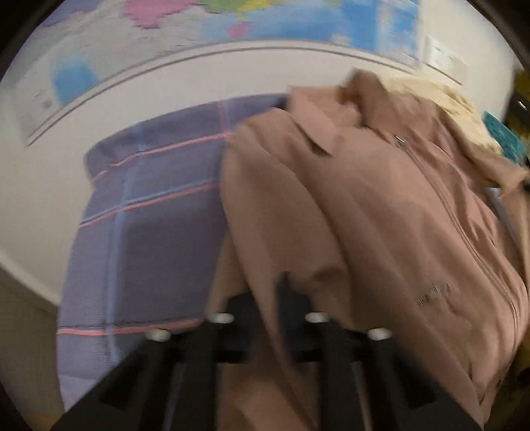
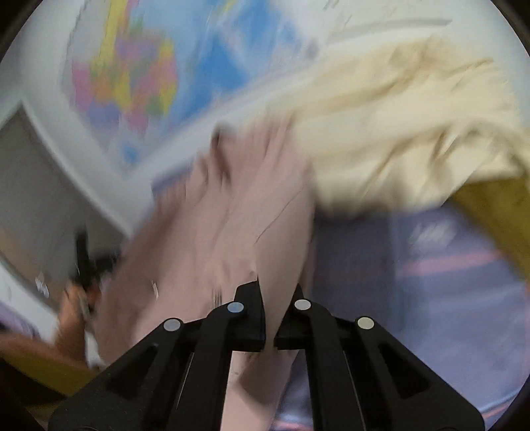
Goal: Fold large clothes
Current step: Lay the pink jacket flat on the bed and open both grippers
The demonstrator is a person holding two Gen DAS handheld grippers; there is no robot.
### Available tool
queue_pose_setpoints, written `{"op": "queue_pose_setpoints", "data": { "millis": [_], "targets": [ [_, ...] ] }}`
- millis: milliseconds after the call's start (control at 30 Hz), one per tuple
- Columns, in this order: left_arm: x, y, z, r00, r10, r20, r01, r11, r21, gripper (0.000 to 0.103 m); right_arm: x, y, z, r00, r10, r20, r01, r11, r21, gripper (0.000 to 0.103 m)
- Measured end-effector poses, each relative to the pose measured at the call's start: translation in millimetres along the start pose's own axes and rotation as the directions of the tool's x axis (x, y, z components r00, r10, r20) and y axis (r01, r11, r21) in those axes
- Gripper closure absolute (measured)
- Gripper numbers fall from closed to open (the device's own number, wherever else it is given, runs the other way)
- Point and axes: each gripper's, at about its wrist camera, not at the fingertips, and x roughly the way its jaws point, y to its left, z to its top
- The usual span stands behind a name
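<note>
Though motion blurs both views, each hand-held gripper (image 1: 265, 298) (image 2: 270, 311) pinches the pink jacket (image 1: 381, 205) (image 2: 232, 215).

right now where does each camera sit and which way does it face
Left wrist: on the left gripper, looking down its fingers at the tan jacket on the plaid sheet.
Right wrist: on the right gripper, fingers pinching the jacket; cream garment beyond, a hand at left.
Shared: jacket, sheet, wall map.
</note>
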Motion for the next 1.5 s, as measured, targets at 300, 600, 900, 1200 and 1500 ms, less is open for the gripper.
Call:
{"op": "queue_pose_setpoints", "data": {
  "millis": [300,600,900,1200,1500],
  "targets": [
    [-19.9,37.7,-8.1,0.96,0.28,0.003,-0.278,0.953,-0.122,0.055,18.4,-73.3,3.2,0.947,-0.311,-0.083,0.32,0.938,0.131,0.042],
    [-100.8,-25.3,-56.2,0.968,-0.139,0.208,0.151,0.988,-0.041,0.042,-16.6,43.6,-47.7,0.991,-0.125,0.054,0.134,0.971,-0.2,0.024],
    [-82.8,-96.5,-79.3,0.96,-0.257,0.109,0.247,0.964,0.099,0.027,79.2,73.5,-75.8,0.983,-0.105,-0.149,0.055,0.951,-0.304,0.026],
    [-16.0,-90.5,-50.3,0.987,-0.156,-0.029,0.155,0.987,-0.031,0.095,105.5,59.2,-53.2,0.974,-0.17,-0.15,0.117,0.944,-0.308,0.101],
    [10.2,-81.5,-33.2,0.993,-0.115,-0.023,0.113,0.99,-0.085,0.074,112.1,25.1,-28.0,0.978,-0.16,-0.132,0.138,0.977,-0.16,0.1]
  ]
}}
